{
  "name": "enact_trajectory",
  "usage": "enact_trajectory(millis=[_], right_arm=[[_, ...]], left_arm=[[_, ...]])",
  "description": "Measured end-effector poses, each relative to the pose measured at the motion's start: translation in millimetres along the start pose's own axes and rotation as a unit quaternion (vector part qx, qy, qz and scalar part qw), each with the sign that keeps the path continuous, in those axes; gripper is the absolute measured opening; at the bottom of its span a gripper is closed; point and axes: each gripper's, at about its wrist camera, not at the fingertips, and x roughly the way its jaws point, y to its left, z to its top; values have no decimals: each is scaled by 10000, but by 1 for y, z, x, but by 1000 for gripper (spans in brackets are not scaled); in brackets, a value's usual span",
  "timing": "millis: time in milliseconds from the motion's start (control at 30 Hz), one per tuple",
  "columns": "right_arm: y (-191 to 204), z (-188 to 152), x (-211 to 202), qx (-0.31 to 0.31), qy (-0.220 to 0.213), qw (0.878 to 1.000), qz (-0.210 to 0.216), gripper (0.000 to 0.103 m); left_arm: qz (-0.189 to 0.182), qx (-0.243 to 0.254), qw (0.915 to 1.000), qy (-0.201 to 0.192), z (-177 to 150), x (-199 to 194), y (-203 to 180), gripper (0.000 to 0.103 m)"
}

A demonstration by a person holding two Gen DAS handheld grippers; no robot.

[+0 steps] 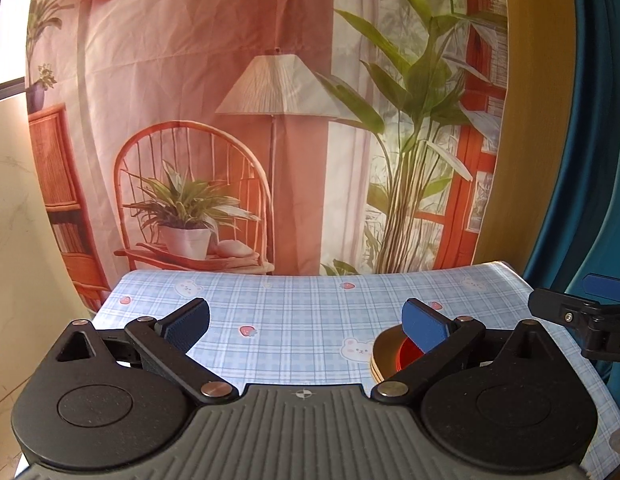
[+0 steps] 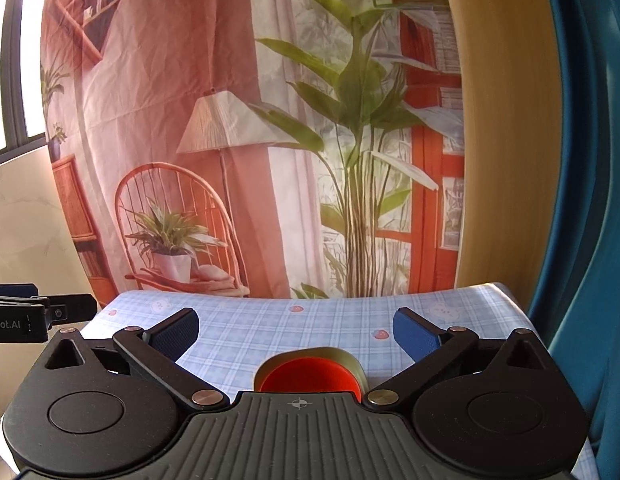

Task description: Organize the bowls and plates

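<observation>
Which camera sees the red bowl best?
The right wrist camera. There the red bowl sits near the middle, inside a tan dish, between the open fingers of the right gripper with only its near edge hidden. In the left wrist camera, just a red sliver peeks out behind a blue finger pad.

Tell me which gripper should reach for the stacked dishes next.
Right, probably. The red bowl in the tan plate sits centred before the open right gripper; for the open left gripper it lies off to the side.
</observation>
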Motion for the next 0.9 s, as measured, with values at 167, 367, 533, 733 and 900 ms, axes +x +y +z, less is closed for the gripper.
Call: enact_trajectory(millis=[167,367,533,733,900], right_arm=[[15,18,-39,-88,-182,9998,-60,103],[32,32,-82,-277,-410,9987,-82,103],[40,35,-104,-280,-518,9983,-28,103],[40,33,-114,-269,-549,9981,-62,103],[38,31,-117,-259,-556,9981,-111,103]], left_arm=[[454,201,9983,-308,10,-45,4,103],[589,210,9957,-685,20,-96,9,103],[429,27,9959,-798,19,-124,13,103],[345,-28,9963,-786,12,-132,11,103],[352,-10,9963,-778,10,-132,9,103]])
